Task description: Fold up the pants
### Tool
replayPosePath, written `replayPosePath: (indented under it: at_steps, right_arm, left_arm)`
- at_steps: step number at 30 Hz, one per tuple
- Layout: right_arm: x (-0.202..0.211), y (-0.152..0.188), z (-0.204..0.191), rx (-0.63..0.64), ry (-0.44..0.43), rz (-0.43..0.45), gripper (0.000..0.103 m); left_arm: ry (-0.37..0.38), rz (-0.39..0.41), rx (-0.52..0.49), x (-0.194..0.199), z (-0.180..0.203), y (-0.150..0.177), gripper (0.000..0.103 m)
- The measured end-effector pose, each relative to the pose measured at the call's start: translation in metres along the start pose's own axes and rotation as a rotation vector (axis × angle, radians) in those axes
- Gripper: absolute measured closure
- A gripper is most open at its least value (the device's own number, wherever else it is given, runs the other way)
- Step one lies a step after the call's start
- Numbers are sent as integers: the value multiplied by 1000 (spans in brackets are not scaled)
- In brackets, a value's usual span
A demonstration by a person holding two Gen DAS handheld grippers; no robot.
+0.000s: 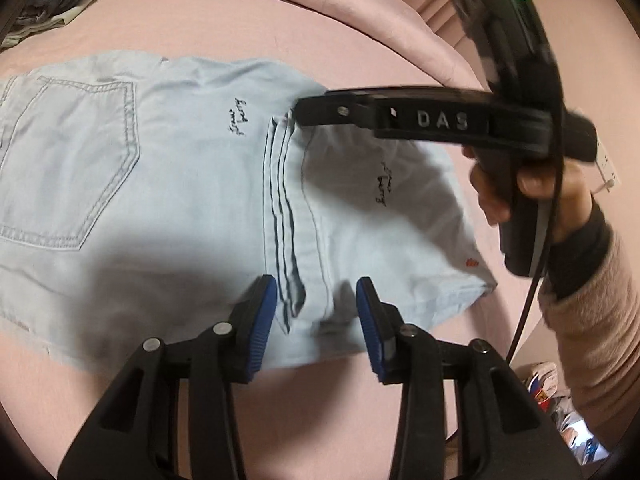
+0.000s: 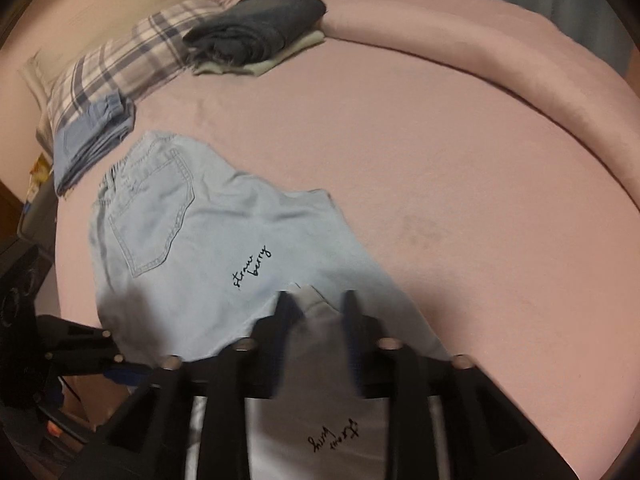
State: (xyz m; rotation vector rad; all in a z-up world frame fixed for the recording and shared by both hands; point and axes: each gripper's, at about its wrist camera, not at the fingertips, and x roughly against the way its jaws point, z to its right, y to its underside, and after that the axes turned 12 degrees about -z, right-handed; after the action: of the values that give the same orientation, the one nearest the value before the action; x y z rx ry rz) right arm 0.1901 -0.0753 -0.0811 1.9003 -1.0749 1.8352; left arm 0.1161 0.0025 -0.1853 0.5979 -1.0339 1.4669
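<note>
Both grippers hover over pale blue denim pants [image 1: 168, 184] lying flat on a pink bed sheet [image 2: 460, 184]. No earlier picture is given, so only the present stance is told. Left gripper [image 1: 316, 320]: its blue-padded jaws stand apart above the near edge of the fold, not pressing the cloth. Right gripper [image 2: 316, 320]: its jaws are also parted, blurred, straddling the folded-over hem end without clamping it; a hand [image 1: 532, 200] in a beige sleeve holds it.

In the left wrist view, the pants' long axis runs left to right, with the back pocket [image 1: 68, 164] and waist at the left. The leg ends are doubled back over the thighs, and their hem stripes [image 1: 284, 232] cross the middle.

Farther off lie folded dark jeans [image 2: 260, 28], a plaid pillow [image 2: 132, 56] and folded blue shorts [image 2: 92, 140].
</note>
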Motion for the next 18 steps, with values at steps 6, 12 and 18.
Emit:
replayPosePath:
  at_steps: [6, 12, 18]
  right_arm:
    - [-11, -3, -2, 29, -35, -65, 71]
    - [-3, -1, -11, 59, -22, -42, 88]
    - [-14, -8, -16, 66, 8, -69, 88]
  left_arm:
    - [-34, -9, -10, 3, -2, 3, 81]
    - [-45, 12, -20, 10, -3, 9, 87]
    - [-63, -10, -15, 10, -3, 10, 84]
